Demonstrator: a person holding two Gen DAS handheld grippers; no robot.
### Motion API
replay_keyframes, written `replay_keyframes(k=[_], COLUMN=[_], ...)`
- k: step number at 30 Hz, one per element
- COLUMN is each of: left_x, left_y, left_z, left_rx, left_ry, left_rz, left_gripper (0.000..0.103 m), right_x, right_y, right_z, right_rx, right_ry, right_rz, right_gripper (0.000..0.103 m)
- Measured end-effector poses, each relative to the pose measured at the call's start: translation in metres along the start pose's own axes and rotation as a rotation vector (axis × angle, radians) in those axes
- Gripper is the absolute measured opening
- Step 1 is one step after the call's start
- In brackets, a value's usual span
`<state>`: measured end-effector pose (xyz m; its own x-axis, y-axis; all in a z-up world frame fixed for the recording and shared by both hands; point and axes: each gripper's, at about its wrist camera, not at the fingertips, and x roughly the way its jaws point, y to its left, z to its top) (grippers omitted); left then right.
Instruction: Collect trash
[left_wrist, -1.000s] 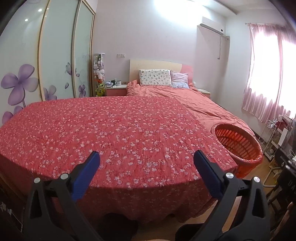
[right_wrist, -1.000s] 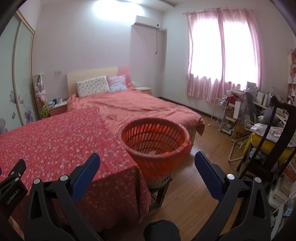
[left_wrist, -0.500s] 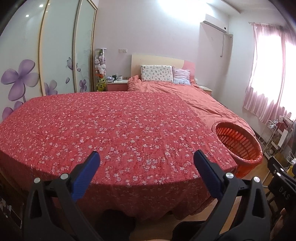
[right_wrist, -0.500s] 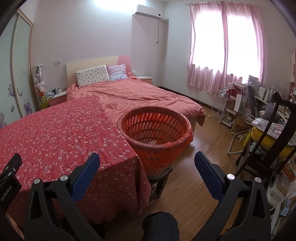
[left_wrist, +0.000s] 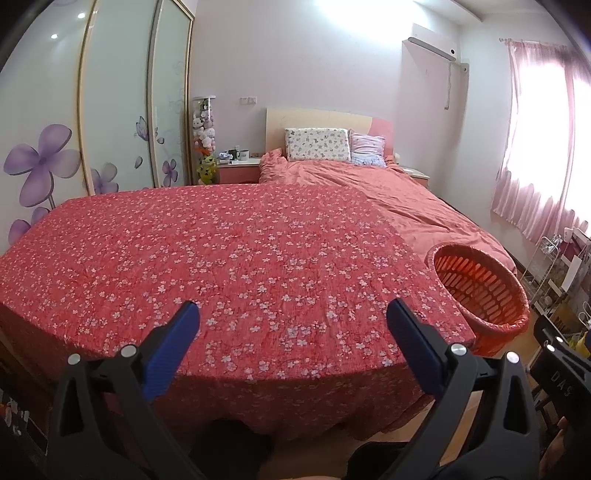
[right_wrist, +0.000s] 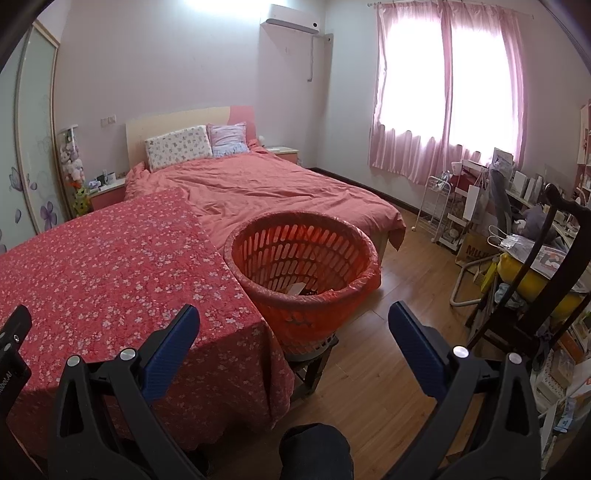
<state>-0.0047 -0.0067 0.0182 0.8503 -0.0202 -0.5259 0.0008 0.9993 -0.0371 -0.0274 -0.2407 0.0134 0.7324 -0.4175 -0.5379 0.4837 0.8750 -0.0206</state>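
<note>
An orange slotted basket lined with a thin bag stands on a low stool at the right corner of a table under a red floral cloth. A white scrap and dark bits lie in its bottom. It also shows in the left wrist view at the right. My left gripper is open and empty above the cloth's near edge. My right gripper is open and empty, just in front of the basket. No loose trash shows on the cloth.
A bed with a pink cover lies behind the table. A dark chair, a white rack and cluttered shelves stand at the right. Wood floor runs between basket and chair. A wardrobe stands left.
Both grippers have risen and tilted down a little, so the basket's inside shows more. Both stay open and empty.
</note>
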Motion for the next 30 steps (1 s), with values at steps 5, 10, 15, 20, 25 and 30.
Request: replay_keyframes(k=[5, 10, 15, 20, 25, 30], left_x=[0.003, 0.0055, 0.0054, 0.0044, 0.0028, 0.0007], left_y=[-0.0017, -0.0018, -0.0021, -0.0041, -0.0075, -0.0076], left_z=[-0.0018, -0.003, -0.0033, -0.0044, -0.0063, -0.0058], left_rx=[0.004, 0.002, 0.002, 0.003, 0.007, 0.01], left_ry=[0.01, 0.023, 0.024, 0.017, 0.012, 0.009], left_rz=[0.008, 0.007, 0.007, 0.007, 0.006, 0.004], left_gripper=[0.099, 0.099, 0.099, 0.099, 0.099, 0.099], right_x=[0.0038, 0.0037, 0.0026, 0.0033, 0.0038, 0.0036], right_y=[0.0004, 0.0009, 0.0015, 0.0007, 0.0005, 0.0019], right_z=[-0.0026, -0.0023, -0.0023, -0.0011, -0.0014, -0.0016], right_rx=[-0.003, -0.005, -0.004, -0.002, -0.002, -0.001], right_ry=[0.032, 0.039, 0.04, 0.041, 0.04, 0.043], right_rz=[0.015, 0.019, 0.02, 0.022, 0.023, 0.025], right_gripper=[0.101, 0.101, 0.101, 0.101, 0.101, 0.101])
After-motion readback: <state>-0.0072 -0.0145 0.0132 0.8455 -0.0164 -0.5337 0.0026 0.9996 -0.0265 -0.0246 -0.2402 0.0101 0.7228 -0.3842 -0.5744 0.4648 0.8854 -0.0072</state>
